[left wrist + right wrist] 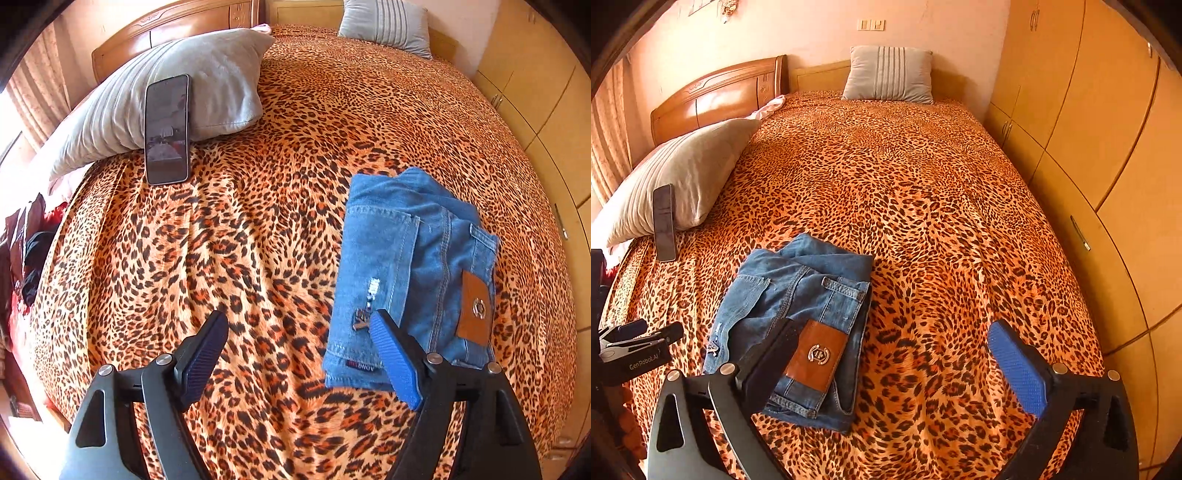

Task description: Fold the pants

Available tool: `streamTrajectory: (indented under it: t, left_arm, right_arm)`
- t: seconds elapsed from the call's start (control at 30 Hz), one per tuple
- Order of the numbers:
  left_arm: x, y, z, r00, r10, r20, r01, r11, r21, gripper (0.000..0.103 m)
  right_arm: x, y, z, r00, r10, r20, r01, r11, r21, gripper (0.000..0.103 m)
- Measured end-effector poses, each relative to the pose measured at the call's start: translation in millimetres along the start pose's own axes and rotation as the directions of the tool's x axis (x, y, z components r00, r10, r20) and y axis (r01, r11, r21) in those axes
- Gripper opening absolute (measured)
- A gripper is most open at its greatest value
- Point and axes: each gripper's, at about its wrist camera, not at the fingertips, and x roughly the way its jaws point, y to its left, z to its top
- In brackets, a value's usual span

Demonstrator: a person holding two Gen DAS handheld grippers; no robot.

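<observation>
Your left claw (pixel 299 325) is spread wide and holds nothing, hanging above the bed (pixel 258 240) just left of the folded jeans (pixel 406 266). Your right claw (pixel 890 332) is wide too, empty, its left finger over the jeans' brown patch (pixel 816 354).

Bare leopard-print bedspread (pixel 923 206) lies open right of and beyond the folded jeans (pixel 798 310) — the left is hemmed by a phone (pixel 167 129) propped against a grey pillow (pixel 207 88), the right by wardrobe doors (pixel 1089 155).
</observation>
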Motion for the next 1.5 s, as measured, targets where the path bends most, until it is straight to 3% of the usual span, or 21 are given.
streamTrajectory:
  t: [0.2, 0.33, 0.47, 0.53, 0.7, 1.27, 1.5]
  left_arm:
    - [-24.7, 0.6, -24.9, 1.000, 0.008, -0.004, -0.008, 1.000, 0.028, 0.079]
    - [-33.0, 7.9, -25.6, 1.000, -0.029, -0.010, 0.029, 1.000, 0.010, 0.079]
    - [-35.5, 7.6, -33.6, 1.000, 0.019, 0.024, -0.020, 0.999, 0.032, 0.078]
    - [-36.8, 6.2, -40.7, 1.000, -0.002, 0.025, 0.001, 0.998, 0.056, 0.077]
    - [-46.2, 2.7, -65.6, 0.999, -0.037, 0.036, 0.033, 0.995, 0.093, 0.077]
    - [-120.6, -22.3, -155.5, 0.996, -0.054, 0.069, 0.048, 0.996, 0.081, 0.077]
    - [-150.1, -35.1, -177.3, 0.994, -0.058, 0.094, 0.048, 0.993, 0.104, 0.077]
  right_arm:
    - [-26.6, 21.0, -31.1, 0.996, 0.080, -0.039, -0.081, 0.997, -0.017, 0.103]
    - [-46.3, 31.1, -44.7, 0.998, 0.051, -0.038, -0.053, 0.998, -0.044, 0.103]
    - [-58.6, 37.6, -61.9, 0.999, -0.007, -0.036, 0.006, 0.999, -0.033, 0.103]
    - [-60.9, 37.7, -72.6, 0.999, -0.009, -0.045, 0.009, 1.000, 0.004, 0.103]
    - [-66.5, 27.9, -101.5, 0.996, 0.005, -0.088, 0.004, 0.995, 0.105, 0.103]
    - [-124.7, -25.5, -156.0, 0.999, 0.016, -0.037, -0.013, 0.995, 0.096, 0.103]
    - [-144.2, -40.0, -168.2, 1.000, 0.020, 0.003, -0.020, 0.996, 0.082, 0.103]
